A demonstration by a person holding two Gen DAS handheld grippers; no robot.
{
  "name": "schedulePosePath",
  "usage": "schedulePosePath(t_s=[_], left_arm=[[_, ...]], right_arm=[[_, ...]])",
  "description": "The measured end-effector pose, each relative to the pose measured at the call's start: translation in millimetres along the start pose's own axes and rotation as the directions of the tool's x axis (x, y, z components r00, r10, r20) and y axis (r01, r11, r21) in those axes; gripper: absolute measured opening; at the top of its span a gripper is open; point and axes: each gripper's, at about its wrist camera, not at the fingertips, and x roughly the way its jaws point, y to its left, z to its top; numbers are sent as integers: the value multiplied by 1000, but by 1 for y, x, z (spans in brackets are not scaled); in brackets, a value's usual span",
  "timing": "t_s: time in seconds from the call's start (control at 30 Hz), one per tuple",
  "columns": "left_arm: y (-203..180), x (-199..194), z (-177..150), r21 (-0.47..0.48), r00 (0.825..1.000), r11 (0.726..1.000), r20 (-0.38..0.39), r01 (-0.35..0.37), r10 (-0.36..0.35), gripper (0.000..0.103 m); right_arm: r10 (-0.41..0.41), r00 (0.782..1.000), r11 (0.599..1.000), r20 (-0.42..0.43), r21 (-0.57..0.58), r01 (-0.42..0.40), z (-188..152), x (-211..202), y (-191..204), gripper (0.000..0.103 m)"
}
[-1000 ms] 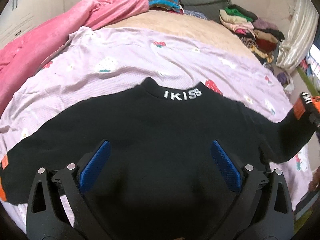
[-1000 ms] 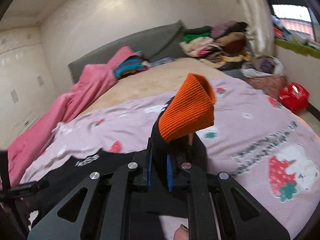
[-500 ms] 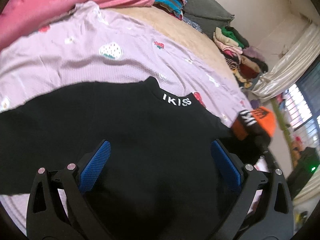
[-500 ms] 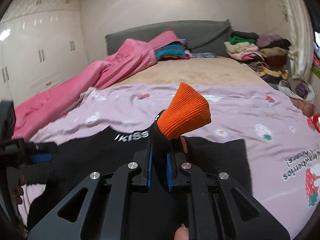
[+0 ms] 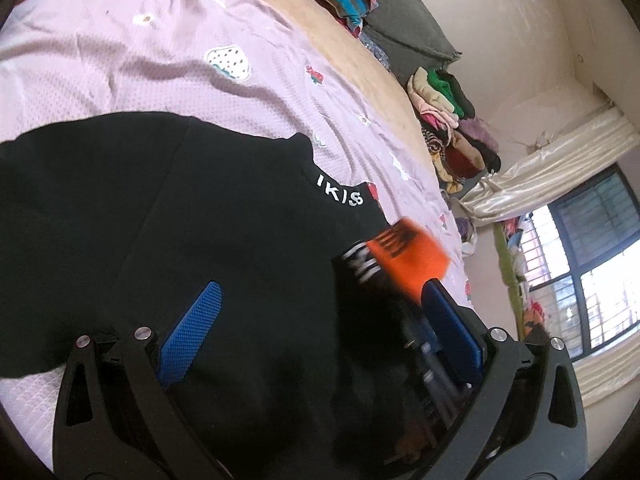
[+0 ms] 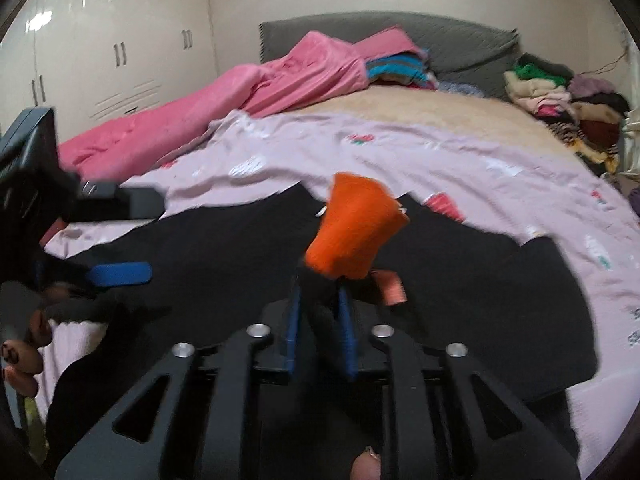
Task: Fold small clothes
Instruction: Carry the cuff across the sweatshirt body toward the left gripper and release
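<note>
A black sweater [image 5: 200, 220] with white lettering on its collar [image 5: 340, 196] lies flat on the lilac strawberry sheet [image 5: 160, 60]. My right gripper [image 6: 320, 300] holds one black sleeve just below its orange cuff [image 6: 352, 228], which stands up over the sweater's body [image 6: 224, 248]. Its jaws are opening, with the sleeve still between the pads. In the left wrist view the same cuff [image 5: 404, 256] shows blurred beside my right-hand pad. My left gripper [image 5: 320, 320] hangs open over the sweater's lower body with nothing between its fingers; the right wrist view shows it at the left [image 6: 132, 236].
A pink blanket [image 6: 240, 96] lies along the bed's far left. Folded and loose clothes [image 6: 560, 92] are piled at the far right by the grey headboard [image 6: 460, 48]. White wardrobes [image 6: 100, 60] stand to the left, a window [image 5: 592, 272] to the right. A person's fingers [image 6: 20, 356] show at lower left.
My right gripper has carried the sleeve from the bed's right side in over the sweater's body, close to my left gripper, and its jaws have parted a little. The left gripper has rolled and shifted.
</note>
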Motion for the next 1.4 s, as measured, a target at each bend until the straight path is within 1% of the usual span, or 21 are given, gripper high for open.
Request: schedulePosePath(t_s=[0.07,0.13,0.2,0.27,0.3,0.33,0.37,0.5,0.53,0.57,0.6,0.63,0.7,0.8,0.87,0.93,1.0,1.13,1.2,1.3,1.4], left_arm=[[3,2,0,-21,1000,999,-11,24,-24,94],[6,9,-1,-47,998,997,-33,54,-56,94],[6,16,-2,-46,997,998,-53,51,-53,92],[7,24,-5,-37,996,998,-77,44,-46,84],[6,29,-7,-32,995,999,-92,40,-43,81],[4,34,-10,-25,994,999,-105,33,-36,74],[3,40,-12,-20,992,999,-119,28,-30,68],[-6,64,-18,7,988,1000,-156,-8,9,66],[-8,67,-18,18,987,1000,-156,-18,21,61],[-11,71,-18,32,987,999,-155,-28,33,42],[-18,76,-17,65,987,997,-149,-46,56,29],[-21,78,-17,84,987,995,-147,-56,68,5],[-32,78,-16,125,987,991,-142,-54,72,5],[-54,62,-14,198,993,980,-111,-12,35,5],[-67,45,-14,247,997,969,-72,2,17,4],[-76,23,-13,266,999,964,-29,21,-13,4],[-79,7,-14,287,1000,958,2,15,-16,4],[-71,-7,-12,292,999,956,37,-27,17,4],[-61,-9,-11,282,997,957,54,-75,62,4],[-41,-3,-10,254,993,959,34,-122,118,5],[-28,-7,-11,246,984,953,53,-176,168,9]], right_arm=[[34,999,999,-15,-10,-35,-4,1,8,33],[78,996,996,-40,-29,-79,-10,-1,17,49],[104,993,993,-55,-45,-107,-17,-6,23,62],[144,988,988,-64,-46,-147,-24,-17,26,63],[148,987,988,-64,-40,-150,-27,-23,25,68],[146,987,988,-62,-36,-148,-29,-28,25,72],[146,988,989,-54,-26,-147,-33,-37,20,72],[113,993,993,-37,26,-113,-41,-61,1,72],[96,995,994,-32,45,-95,-42,-66,-6,72],[83,996,995,-29,61,-81,-43,-70,-13,72],[76,997,995,-27,71,-74,-43,-73,-17,72],[65,998,995,-26,84,-62,-44,-77,-23,72],[37,999,995,-20,98,-35,-44,-83,-33,72],[4,1000,994,-6,108,-3,-44,-89,-43,72],[-9,1000,993,2,118,8,-46,-92,-48,72],[-22,1000,992,8,126,20,-47,-96,-53,72],[-36,999,991,12,132,34,-46,-96,-56,72],[-70,998,988,1,136,69,-45,-90,-61,72],[-87,996,986,-15,140,89,-43,-81,-65,72],[-125,991,982,-46,135,130,-40,-68,-69,72],[-159,984,977,-82,132,169,-37,-53,-72,72]])
